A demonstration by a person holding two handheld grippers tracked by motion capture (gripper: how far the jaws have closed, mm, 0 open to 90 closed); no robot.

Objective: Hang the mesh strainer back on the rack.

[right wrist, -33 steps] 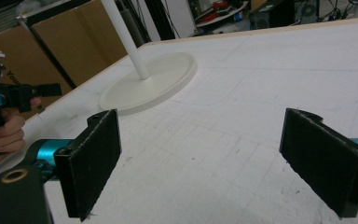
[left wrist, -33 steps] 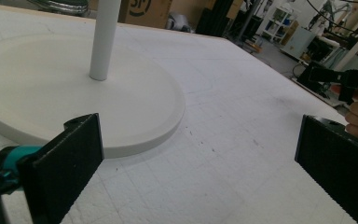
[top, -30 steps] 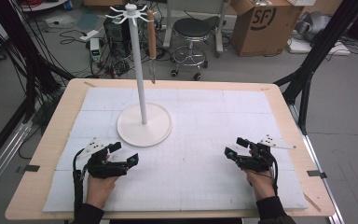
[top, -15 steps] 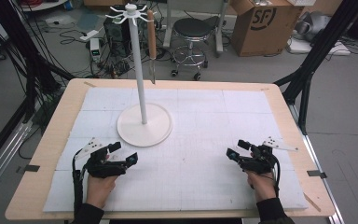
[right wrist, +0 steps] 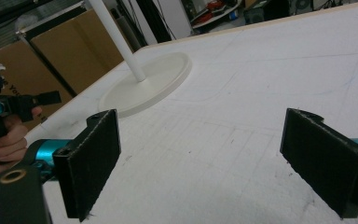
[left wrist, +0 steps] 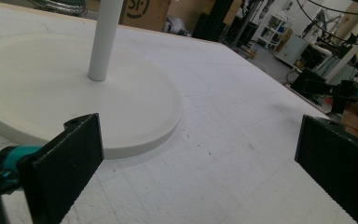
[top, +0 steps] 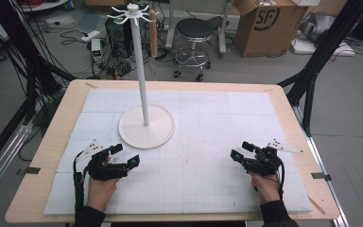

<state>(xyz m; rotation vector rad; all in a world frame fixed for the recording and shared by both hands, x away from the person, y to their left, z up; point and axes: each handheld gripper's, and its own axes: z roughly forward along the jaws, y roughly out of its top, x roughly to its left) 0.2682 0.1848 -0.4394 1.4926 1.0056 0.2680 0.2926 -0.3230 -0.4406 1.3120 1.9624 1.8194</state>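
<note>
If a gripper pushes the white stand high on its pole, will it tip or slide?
The stand is probably top-heavy: a tall thin pole with hooks up top. Its broad flat base likely resists a gentle push, but a high one may tip it. Pushed low, it would probably slide on the white mat.

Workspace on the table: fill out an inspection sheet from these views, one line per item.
Surface: wooden table covered by a white foam mat with faint grid lines and small dark specks.
Job's things: white stand, round base flat on the mat, upright pole, hook ring on top, no items hung.
Clutter: nothing seen on the mat.
Grippers: left gripper and right gripper both open, holding nothing, low over the mat's near edge.
Cables: black cable trails from the left gripper; loose cables on the floor behind.
Surroundings: stool, cardboard box, black frame legs.
</note>
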